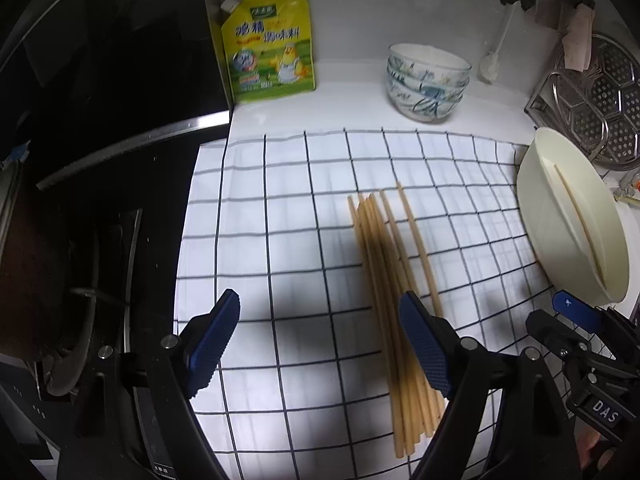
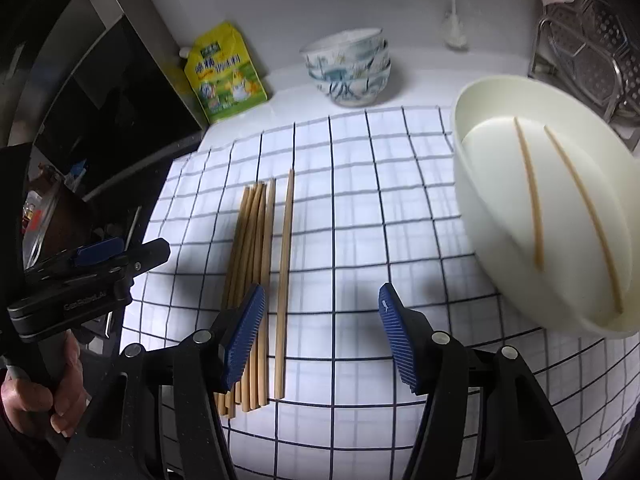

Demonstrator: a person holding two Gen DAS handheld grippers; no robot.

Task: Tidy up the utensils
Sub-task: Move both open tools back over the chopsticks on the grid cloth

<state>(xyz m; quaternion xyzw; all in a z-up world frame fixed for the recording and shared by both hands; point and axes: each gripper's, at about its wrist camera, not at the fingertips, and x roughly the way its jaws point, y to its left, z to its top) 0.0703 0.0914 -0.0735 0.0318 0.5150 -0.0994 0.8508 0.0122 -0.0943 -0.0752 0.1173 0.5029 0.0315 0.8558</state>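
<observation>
Chopsticks (image 2: 256, 280) in a loose bundle on a white cloth with a dark grid (image 2: 360, 208), tips pointing toward the back wall; one stick (image 2: 285, 280) lying just apart on the right of the bundle, roughly parallel to it. Two more sticks (image 2: 532, 200) resting inside a cream bowl (image 2: 500, 280) at the right edge of the cloth, well apart from the bundle.

Left tool (image 1: 320, 344) hovering over the near end of the bundle, jaws wide, nothing between the pads; right-hand pad (image 1: 424, 344) over the sticks, left-hand pad over bare cloth. Contact with the sticks impossible to tell. Right tool (image 2: 322, 340) likewise spread wide and holding nothing, its left pad (image 2: 244, 336) above the bundle's near end, the single stick showing between the jaws, the right pad over bare cloth. Each tool visible at the edge of the other's view, with fingers of a hand (image 2: 44, 392) wrapped round the left one's handle.

Behind the cloth on the white bench (image 1: 352, 108): a yellow seasoning pouch (image 1: 272, 48) leaning against the wall, a stack of patterned bowls (image 1: 428, 80), a white brush (image 1: 496, 52). Further right, a metal rack (image 1: 592, 100) with a perforated steamer plate. Dark cooktop (image 1: 100, 240) on the left.
</observation>
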